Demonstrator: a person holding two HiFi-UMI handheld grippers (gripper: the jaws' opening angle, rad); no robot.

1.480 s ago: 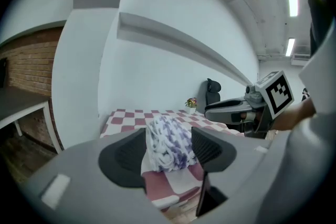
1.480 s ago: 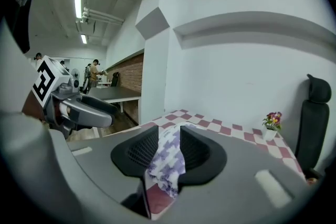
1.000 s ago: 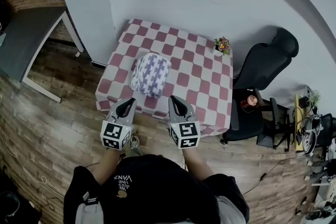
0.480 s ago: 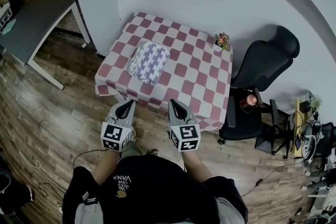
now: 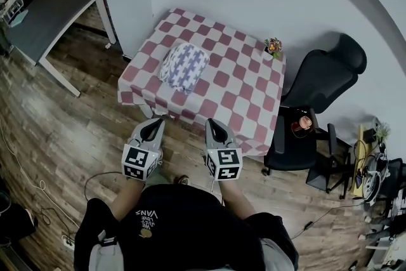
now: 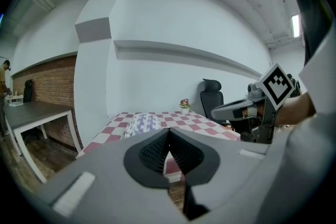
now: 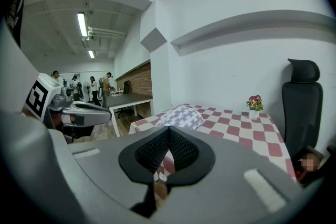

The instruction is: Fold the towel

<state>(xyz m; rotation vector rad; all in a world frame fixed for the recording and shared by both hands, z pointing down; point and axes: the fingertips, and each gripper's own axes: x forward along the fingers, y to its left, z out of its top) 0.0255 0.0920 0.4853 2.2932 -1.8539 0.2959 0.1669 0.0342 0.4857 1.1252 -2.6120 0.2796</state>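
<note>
A purple-and-white patterned towel lies bunched on the left part of a table with a red-and-white checked cloth. Both gripper views show the towel ahead on the table. My left gripper and right gripper are held side by side short of the table's near edge, over the wooden floor. Both are shut and hold nothing. Neither touches the towel or the cloth.
A small flower pot stands at the table's far right corner. A black office chair sits right of the table, a grey desk to the far left. White walls rise behind. Cables lie on the floor.
The grippers and I have drawn back from the table: the table and towel now sit farther from the jaws, with more floor showing between them. Both grippers stay shut.
</note>
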